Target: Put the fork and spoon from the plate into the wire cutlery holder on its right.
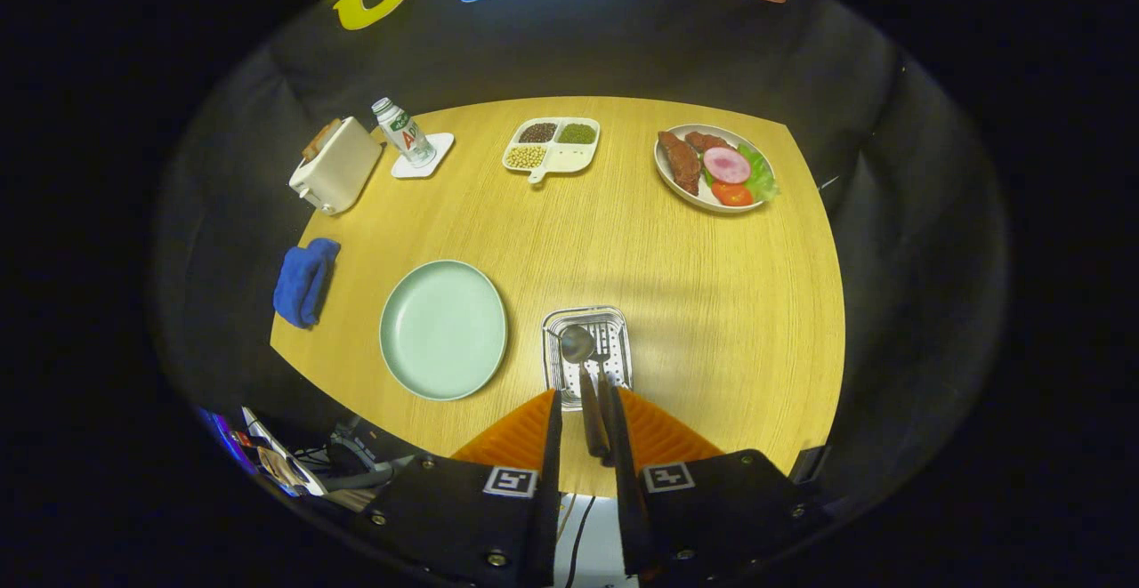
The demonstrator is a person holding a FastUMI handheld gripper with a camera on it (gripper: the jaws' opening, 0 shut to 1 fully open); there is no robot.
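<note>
My claw (587, 419) hangs over the near edge of the round pale-wood tabletop (712, 303), its 2 fingers drawn close with the dark handles of the steel spoon (577, 344) and steel fork (602, 366) between them; whether both fingers press on them I cannot tell. Both heads lie in the rectangular wire cutlery holder (587, 319) just ahead. Left of it sits the bare round mint-green plate (443, 329), and a folded blue cloth (304, 281) beyond that. Farther off stand a cream toaster (336, 166), a small white bottle (402, 132), a divided white tray of beans (552, 145) and a white plate of meat and vegetables (714, 167).
</note>
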